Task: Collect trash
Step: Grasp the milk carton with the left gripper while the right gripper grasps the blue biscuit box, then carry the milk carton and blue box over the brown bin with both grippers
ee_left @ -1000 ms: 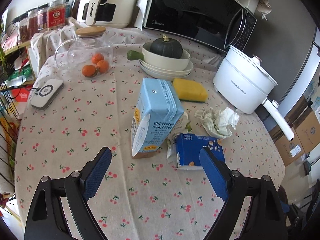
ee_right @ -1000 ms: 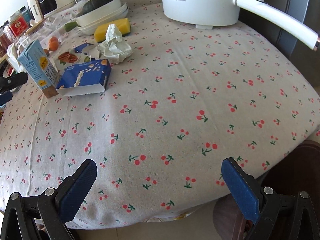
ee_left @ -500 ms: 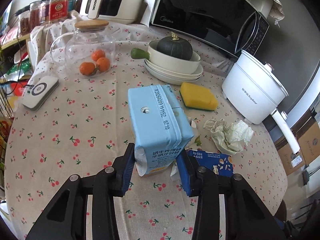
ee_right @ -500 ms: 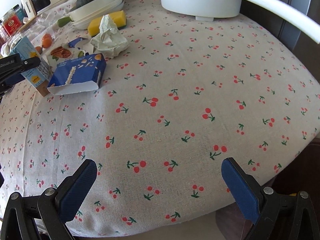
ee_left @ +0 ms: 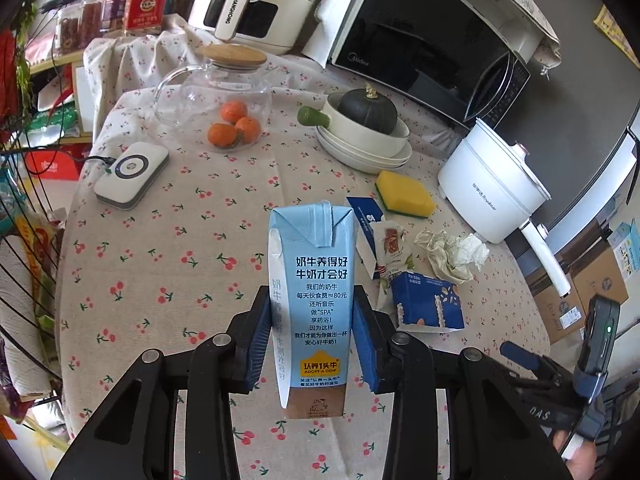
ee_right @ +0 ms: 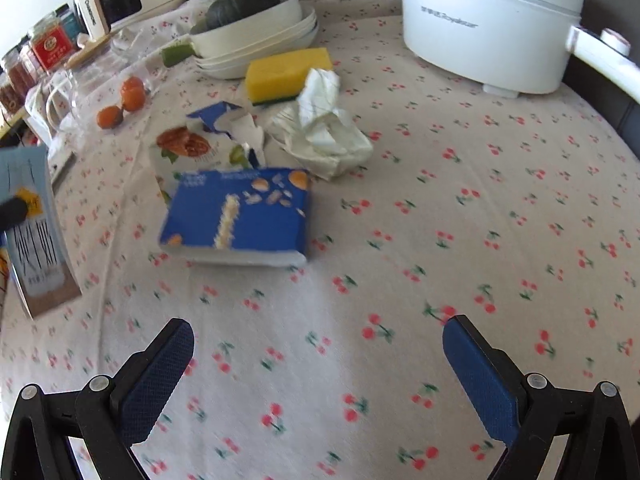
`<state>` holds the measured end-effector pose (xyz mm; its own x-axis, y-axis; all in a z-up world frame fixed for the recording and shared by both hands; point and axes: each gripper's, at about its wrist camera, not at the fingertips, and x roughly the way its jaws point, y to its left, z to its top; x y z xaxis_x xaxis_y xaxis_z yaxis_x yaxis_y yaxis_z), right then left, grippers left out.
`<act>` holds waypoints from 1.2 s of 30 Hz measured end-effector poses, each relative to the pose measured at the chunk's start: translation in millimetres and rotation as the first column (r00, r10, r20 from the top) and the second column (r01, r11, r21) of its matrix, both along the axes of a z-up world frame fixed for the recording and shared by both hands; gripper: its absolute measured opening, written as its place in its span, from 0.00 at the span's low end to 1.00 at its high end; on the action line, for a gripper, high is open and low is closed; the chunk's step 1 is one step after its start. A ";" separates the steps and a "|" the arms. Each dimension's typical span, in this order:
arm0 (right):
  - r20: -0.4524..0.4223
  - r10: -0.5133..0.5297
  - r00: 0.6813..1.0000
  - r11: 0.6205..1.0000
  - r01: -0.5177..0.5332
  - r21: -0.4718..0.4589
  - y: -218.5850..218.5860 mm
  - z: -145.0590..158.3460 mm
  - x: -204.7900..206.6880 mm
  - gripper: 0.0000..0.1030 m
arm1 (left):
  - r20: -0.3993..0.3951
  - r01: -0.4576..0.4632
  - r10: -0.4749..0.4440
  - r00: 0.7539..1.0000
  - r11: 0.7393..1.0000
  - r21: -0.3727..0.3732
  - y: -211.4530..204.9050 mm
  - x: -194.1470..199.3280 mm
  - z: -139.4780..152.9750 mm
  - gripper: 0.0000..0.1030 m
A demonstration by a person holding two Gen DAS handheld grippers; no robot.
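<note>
My left gripper (ee_left: pixel 313 320) is shut on a light blue milk carton (ee_left: pixel 312 304), its blue pads pressing both sides, and the carton stands upright just off the cherry-print tablecloth (ee_left: pixel 180 264). The same carton (ee_right: pixel 34 224) shows at the left edge of the right wrist view. My right gripper (ee_right: pixel 318 332) is open and holds nothing, low over the cloth, short of a flattened dark blue box (ee_right: pixel 236 216). Behind that box lie a torn snack wrapper (ee_right: pixel 188 152) and a crumpled tissue (ee_right: pixel 324 136).
A yellow sponge (ee_right: pixel 288 72), stacked white bowls holding a dark squash (ee_left: pixel 364 128) and a white electric pot (ee_right: pixel 488 28) with a long handle stand behind the trash. A glass jug with oranges (ee_left: pixel 216 96) and a white charger pad (ee_left: pixel 132 174) sit at the left. The table edge drops off at the right.
The left jaws closed from wide open onto the milk carton, which now sits raised in the grip. The right gripper moved forward over the cloth toward the blue box, still open.
</note>
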<state>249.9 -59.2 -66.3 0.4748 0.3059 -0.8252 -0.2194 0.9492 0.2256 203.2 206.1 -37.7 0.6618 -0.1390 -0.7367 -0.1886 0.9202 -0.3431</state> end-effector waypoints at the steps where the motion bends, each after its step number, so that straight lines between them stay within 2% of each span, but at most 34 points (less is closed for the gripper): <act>1: -0.011 -0.001 1.000 1.000 0.001 0.006 9.0 1.7 7.6 0.99 | -0.006 -0.006 0.006 1.000 1.000 -0.009 4.8 -1.1 -1.4 0.39; 8: -0.030 -0.026 0.999 0.998 0.024 -0.058 55.5 -6.7 42.7 0.99 | -0.035 -0.019 0.018 0.999 0.999 -0.042 18.9 -3.4 -9.9 0.39; 15: -0.084 -0.065 0.994 0.991 0.054 -0.121 67.7 -35.7 62.4 0.99 | -0.052 -0.005 0.003 0.999 1.000 -0.025 19.7 -3.6 -15.3 0.39; 18: -0.070 -0.056 0.996 0.986 0.044 -0.163 69.6 -37.7 62.7 1.00 | -0.056 -0.002 0.001 0.998 1.000 -0.020 19.6 -3.9 -16.3 0.39; 19: -0.066 -0.052 0.996 0.986 0.041 -0.159 68.3 -36.5 61.7 0.99 | -0.056 -0.001 0.000 0.998 1.000 -0.018 19.2 -4.3 -15.8 0.39; 20: -0.062 -0.054 0.997 0.988 0.044 -0.151 65.7 -34.2 60.2 0.94 | -0.055 0.001 -0.002 0.998 1.000 -0.017 18.0 -4.8 -15.2 0.39; 23: -0.066 -0.038 0.997 0.991 0.029 -0.128 55.9 -26.4 53.0 0.94 | -0.052 0.010 -0.011 0.999 1.000 -0.013 13.8 -6.5 -12.8 0.39; 28: -0.023 -0.001 1.000 0.989 -0.002 -0.149 32.8 -3.6 27.6 0.94 | -0.048 0.040 -0.041 0.998 0.999 -0.008 -3.7 -11.2 -7.3 0.39; 36: 0.014 -0.007 1.000 0.990 0.009 -0.139 -25.3 27.5 -17.4 0.94 | -0.035 0.113 -0.114 0.993 0.993 -0.013 -53.2 -24.0 0.7 0.39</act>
